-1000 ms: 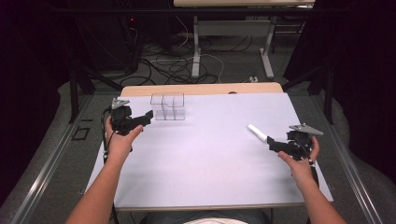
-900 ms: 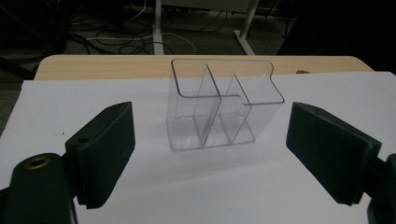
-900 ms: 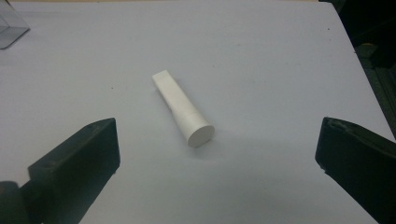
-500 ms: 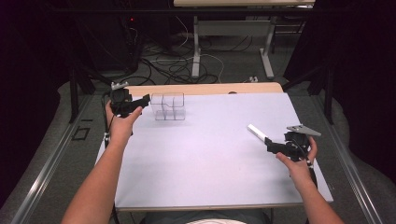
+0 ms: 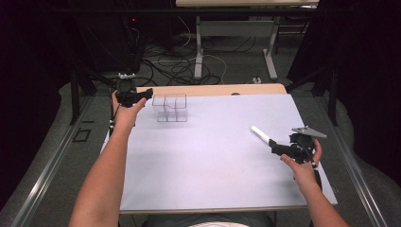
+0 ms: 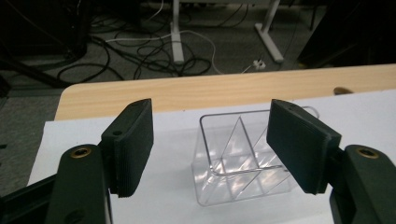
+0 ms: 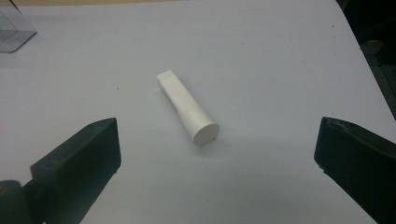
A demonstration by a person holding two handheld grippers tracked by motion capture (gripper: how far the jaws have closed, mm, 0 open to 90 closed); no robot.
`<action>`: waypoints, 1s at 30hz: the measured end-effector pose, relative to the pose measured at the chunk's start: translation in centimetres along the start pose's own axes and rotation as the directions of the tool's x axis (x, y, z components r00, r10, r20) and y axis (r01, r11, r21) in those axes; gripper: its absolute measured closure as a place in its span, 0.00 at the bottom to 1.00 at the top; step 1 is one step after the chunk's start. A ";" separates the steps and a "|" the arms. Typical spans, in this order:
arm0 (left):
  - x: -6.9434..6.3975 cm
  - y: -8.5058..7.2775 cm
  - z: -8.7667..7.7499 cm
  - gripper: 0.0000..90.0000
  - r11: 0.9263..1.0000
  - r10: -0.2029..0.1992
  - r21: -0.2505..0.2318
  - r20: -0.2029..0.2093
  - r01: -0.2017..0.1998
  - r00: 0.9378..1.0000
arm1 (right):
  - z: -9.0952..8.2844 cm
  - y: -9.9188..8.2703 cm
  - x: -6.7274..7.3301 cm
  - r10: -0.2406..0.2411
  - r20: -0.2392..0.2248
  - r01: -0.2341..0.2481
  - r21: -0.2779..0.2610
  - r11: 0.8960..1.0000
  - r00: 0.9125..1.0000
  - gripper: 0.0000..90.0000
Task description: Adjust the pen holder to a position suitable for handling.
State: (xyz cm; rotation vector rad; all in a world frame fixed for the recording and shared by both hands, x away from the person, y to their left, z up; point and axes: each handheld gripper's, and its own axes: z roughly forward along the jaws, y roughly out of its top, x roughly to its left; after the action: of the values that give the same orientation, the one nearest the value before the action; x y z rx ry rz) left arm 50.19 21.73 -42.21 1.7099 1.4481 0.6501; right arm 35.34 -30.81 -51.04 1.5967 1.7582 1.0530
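A: High view puts the clear divided box (image 5: 170,108) in the upper left of the frame, the left gripper (image 5: 144,92) just beside it, and the white tube (image 5: 260,135) at right of centre, just ahead of the right gripper (image 5: 275,147).

B: Jaw state?

A: Left jaws have just been closing, half-open around the box without touching. Right jaws stand wide, the tube lying free.

B: Handling?

A: Box looks light, stiff, slick; pinch an outer wall. Tube may roll; grip across its middle.
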 end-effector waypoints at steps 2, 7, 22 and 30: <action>0.0 -0.1 0.7 0.37 1.000 0.000 0.012 -0.009 0.000 1.000 | 0.0 0.0 -0.1 0.005 -0.003 -0.005 0.001 1.000 1.000 0.00; -0.2 -0.4 2.0 0.44 0.999 -0.009 0.043 -0.032 0.011 0.999 | 0.2 -0.1 -0.1 0.015 -0.004 -0.015 0.009 1.000 1.000 0.01; 0.1 -1.2 3.9 0.65 0.988 -0.059 0.139 -0.027 0.062 0.998 | 0.3 -0.1 -0.3 0.022 -0.012 -0.022 0.017 1.000 1.000 0.02; 0.1 -1.6 4.6 0.72 0.982 -0.085 0.169 0.000 0.083 0.996 | 0.4 -0.2 -0.5 0.034 -0.013 -0.034 0.020 0.999 0.999 0.03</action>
State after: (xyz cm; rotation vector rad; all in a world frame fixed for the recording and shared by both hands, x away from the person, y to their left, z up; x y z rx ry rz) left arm 52.96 20.76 -46.10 1.7663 1.6002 0.4869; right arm 35.62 -31.26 -51.47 1.6404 1.7614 1.0675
